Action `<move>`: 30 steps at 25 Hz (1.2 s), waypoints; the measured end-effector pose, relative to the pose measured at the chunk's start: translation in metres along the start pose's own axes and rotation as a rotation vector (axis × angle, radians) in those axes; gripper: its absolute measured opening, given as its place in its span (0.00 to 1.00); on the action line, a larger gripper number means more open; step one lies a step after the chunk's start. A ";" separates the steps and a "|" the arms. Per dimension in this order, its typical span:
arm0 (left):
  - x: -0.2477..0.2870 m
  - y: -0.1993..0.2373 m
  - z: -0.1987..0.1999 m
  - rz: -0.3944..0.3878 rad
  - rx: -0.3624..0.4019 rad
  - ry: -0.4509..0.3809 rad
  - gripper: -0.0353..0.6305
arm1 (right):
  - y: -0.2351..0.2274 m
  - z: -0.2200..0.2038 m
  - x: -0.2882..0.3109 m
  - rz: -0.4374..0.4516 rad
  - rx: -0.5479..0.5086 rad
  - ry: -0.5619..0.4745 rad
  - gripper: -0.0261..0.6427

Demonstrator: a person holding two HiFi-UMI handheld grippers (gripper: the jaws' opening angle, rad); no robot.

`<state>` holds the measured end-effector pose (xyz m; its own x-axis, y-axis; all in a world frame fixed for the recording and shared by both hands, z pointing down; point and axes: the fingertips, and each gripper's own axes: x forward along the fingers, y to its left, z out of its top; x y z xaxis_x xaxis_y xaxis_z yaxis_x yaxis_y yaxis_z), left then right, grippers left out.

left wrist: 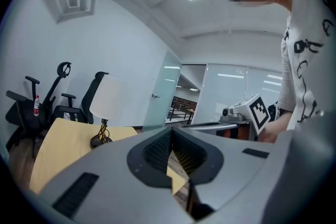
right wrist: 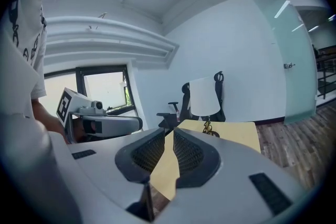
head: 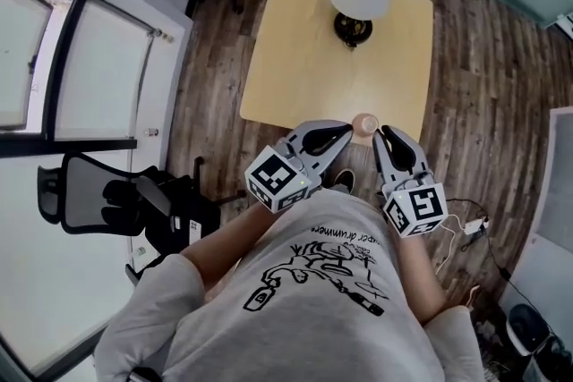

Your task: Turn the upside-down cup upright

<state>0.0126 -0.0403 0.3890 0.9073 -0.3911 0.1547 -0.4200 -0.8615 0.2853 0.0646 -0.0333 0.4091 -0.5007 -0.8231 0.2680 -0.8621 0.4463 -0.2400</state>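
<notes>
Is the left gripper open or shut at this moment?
Shut. The left gripper shows its jaw tips together in its own view, nothing between them, only the table behind.

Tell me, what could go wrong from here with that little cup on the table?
The small peach-coloured cup sits right at the near edge of the pale wooden table, so a clumsy approach might knock it to the floor. The left gripper is shut and the right gripper has its jaws closing on nothing, both held clear of the cup. Unless reopened, they would likely push it rather than grasp it.
</notes>
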 end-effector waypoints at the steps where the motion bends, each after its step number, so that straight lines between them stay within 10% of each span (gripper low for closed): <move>1: -0.004 -0.002 0.001 0.005 -0.006 0.004 0.07 | 0.005 0.005 -0.002 0.003 0.003 -0.008 0.13; 30: -0.008 -0.037 0.008 0.054 0.040 -0.032 0.06 | 0.039 0.011 -0.027 -0.009 -0.027 -0.038 0.08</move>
<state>0.0213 -0.0081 0.3693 0.8838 -0.4469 0.1385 -0.4677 -0.8510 0.2389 0.0453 0.0028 0.3818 -0.4903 -0.8395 0.2343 -0.8684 0.4478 -0.2127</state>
